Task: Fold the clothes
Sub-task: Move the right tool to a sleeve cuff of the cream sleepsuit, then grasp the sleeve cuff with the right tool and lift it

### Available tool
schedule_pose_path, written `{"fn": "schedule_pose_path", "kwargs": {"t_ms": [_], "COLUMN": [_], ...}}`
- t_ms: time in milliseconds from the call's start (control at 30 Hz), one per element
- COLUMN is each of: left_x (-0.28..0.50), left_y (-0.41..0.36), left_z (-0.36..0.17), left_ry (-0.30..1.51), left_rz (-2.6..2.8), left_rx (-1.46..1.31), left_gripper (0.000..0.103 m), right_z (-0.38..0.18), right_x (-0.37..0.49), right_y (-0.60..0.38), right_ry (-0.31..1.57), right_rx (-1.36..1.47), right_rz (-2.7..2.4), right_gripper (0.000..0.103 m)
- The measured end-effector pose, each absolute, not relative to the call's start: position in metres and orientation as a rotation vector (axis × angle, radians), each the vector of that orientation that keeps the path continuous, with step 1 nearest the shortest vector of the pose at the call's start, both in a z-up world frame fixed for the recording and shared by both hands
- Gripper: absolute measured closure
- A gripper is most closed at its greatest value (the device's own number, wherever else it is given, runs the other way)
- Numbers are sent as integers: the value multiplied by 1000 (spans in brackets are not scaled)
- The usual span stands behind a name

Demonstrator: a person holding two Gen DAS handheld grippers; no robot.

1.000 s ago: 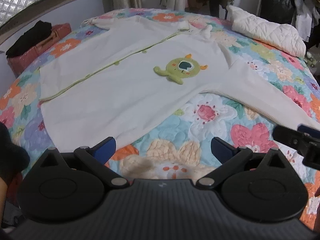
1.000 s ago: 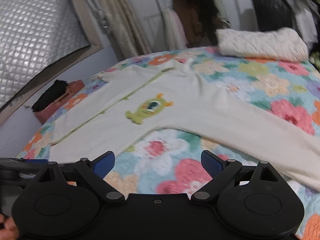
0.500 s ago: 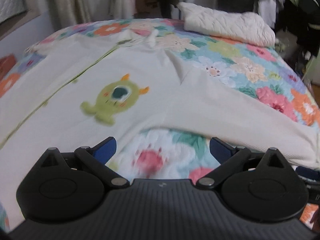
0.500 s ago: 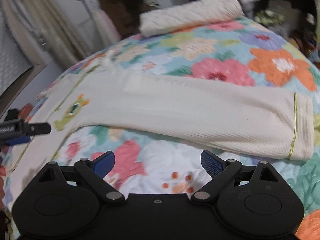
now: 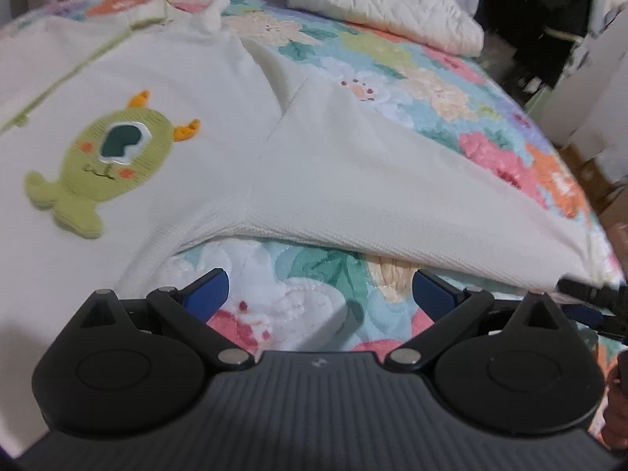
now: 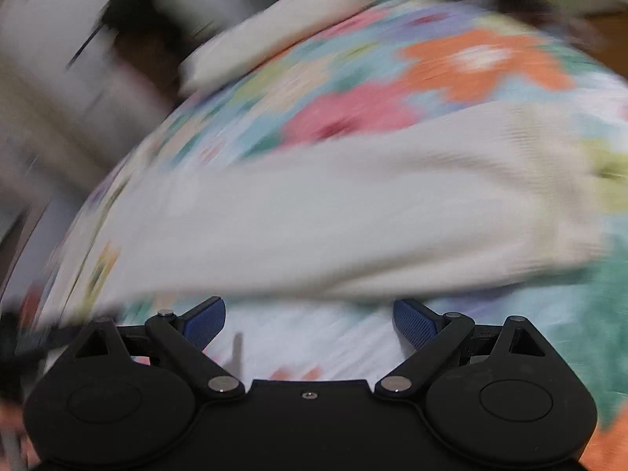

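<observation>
Left wrist view: my left fingers [image 5: 320, 294] are wide apart and hold nothing. My right fingers [image 6: 310, 316] too. The white top [image 5: 219, 90] lies flat on the flowery bed [image 5: 431, 90].

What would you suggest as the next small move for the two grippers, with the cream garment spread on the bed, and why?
Probably ease the right gripper forward to pinch the lower edge of the sleeve. Its jaws are open and empty just short of that edge, and the sleeve lies stretched out flat on the floral quilt, unfolded. The left gripper, also open, faces the underarm.
</observation>
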State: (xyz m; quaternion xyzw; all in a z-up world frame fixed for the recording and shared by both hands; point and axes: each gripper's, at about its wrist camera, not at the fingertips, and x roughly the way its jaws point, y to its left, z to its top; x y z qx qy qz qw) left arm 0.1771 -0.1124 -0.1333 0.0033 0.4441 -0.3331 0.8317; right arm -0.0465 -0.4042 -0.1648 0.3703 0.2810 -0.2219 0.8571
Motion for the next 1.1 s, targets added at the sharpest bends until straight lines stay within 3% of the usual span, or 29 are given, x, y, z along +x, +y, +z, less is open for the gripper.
{"fn": "schedule_pose_path", "kwargs": {"t_ms": [100, 267, 367, 467, 500, 833, 1100], "left_x": [190, 199, 199, 200, 201, 213, 226], "left_y": [-108, -106, -99, -83, -75, -25, 30], "left_z": [-142, -144, -141, -137, -135, -102, -79], "left_ry": [944, 890, 873, 896, 903, 848, 780], "left_rz": [-754, -708, -664, -664, -664, -568, -518], "left_rx": [-27, -1, 13, -56, -86, -165, -146], "left_gripper": [1, 1, 2, 2, 2, 1, 1], "right_z": [-172, -176, -169, -151, -145, -28, 37], "right_x": [-60, -32, -17, -10, -8, 80, 209], "right_y": [-414, -406, -415, -414, -413, -329, -229], "right_ry": [519, 511, 540, 552, 555, 548, 629], "right_rx": [840, 653, 600, 535, 514, 202, 42], "right_rz": [-577, -658, -736, -706, -695, -209, 82], "right_gripper": [8, 10, 32, 75, 94, 95, 95]}}
